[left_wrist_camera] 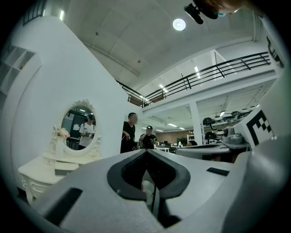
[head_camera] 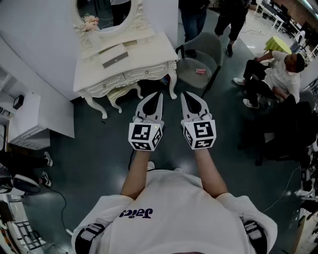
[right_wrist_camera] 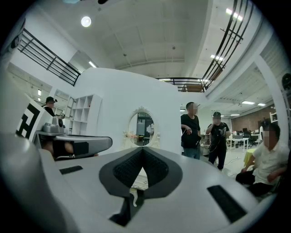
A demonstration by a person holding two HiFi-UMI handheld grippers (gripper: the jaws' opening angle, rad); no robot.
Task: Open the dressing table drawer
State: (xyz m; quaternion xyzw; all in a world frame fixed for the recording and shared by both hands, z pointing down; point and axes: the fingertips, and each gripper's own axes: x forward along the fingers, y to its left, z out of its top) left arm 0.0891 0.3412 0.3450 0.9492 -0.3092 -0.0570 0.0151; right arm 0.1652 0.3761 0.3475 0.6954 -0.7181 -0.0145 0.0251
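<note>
Spotter: Where are we in the job?

Me: At the approach, as I read it. I have the left gripper (head_camera: 157,95) and the right gripper (head_camera: 185,95) out in front of me, side by side and level. Neither has reached the dressing table (head_camera: 144,52). Its drawers all look pushed in flush, so nothing is open yet

Spotter: Jaws?

Me: Both pairs are pressed together tip to tip with nothing between them. Each gripper view shows only the dark pads (right_wrist_camera: 127,170) meeting, and open room beyond

Spotter: And the drawer against those tips?

Me: The table stands far and to the left of both grippers, well apart from them. Its oval mirror (head_camera: 104,12) is on the far side, and its front faces near and a little right. The right-hand drawer front (head_camera: 148,73) is the closest to my line, just left of the grey chair (head_camera: 196,69). Of the 2 grippers, the left is nearer to it. The knob is too small for me to make out from here

Spotter: So what does the next move need?

Me: I'd carry 1 gripper forward and left to drawer height and spread its jaws before it arrives. Then I'd settle them either side of the knob, clamp, and pull straight back toward me. The table sits at an angle to me, so I'd square up to its front first, or the pull may bind
</note>
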